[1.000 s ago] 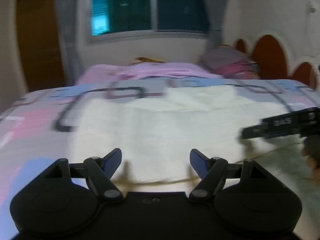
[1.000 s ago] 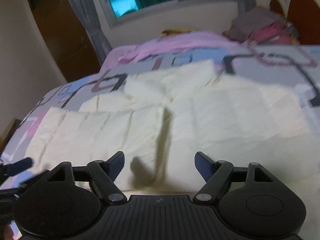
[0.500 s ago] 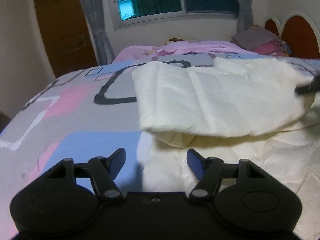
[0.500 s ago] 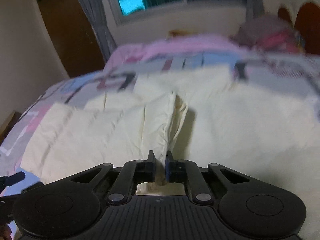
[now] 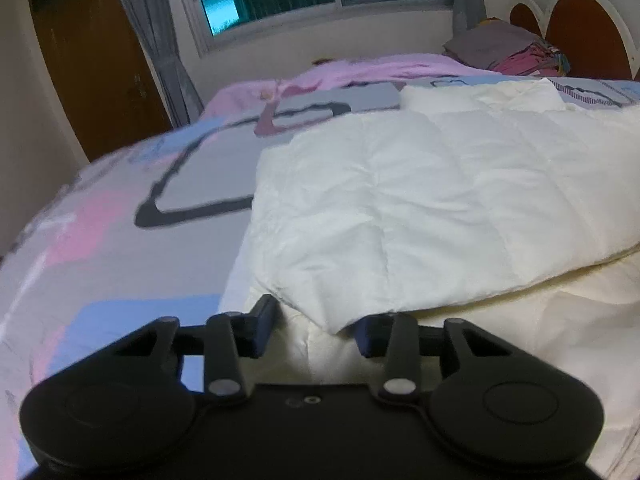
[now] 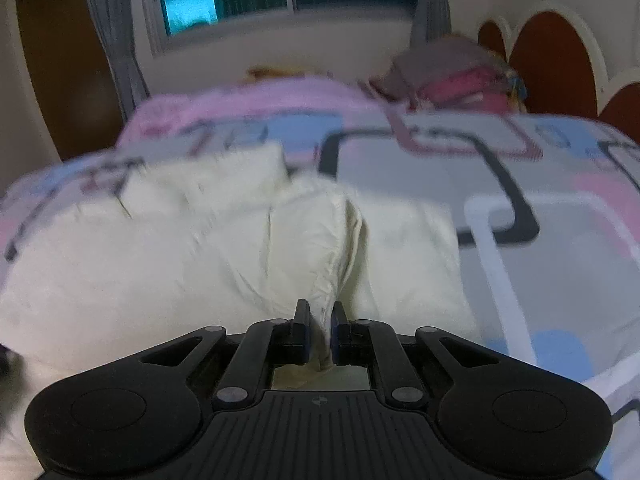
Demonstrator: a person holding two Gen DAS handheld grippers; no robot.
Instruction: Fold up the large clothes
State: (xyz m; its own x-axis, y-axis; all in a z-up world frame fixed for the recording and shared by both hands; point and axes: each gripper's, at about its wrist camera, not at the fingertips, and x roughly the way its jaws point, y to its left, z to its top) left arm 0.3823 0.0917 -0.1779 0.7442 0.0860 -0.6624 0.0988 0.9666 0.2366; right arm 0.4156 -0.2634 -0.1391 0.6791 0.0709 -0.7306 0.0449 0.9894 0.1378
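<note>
While the cream quilted jacket (image 5: 420, 208) lies on the bed (image 5: 100, 240):
Left gripper (image 5: 312, 330): jaws closing around its folded corner.
Right gripper (image 6: 320, 330): jaws pinching a fabric ridge.

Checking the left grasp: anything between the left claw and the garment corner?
Nothing visible. The left claw has been closing and the corner of the white garment already lies between its fingers, on bare bedspread. The right claw is shut on a fold of the same garment.
</note>
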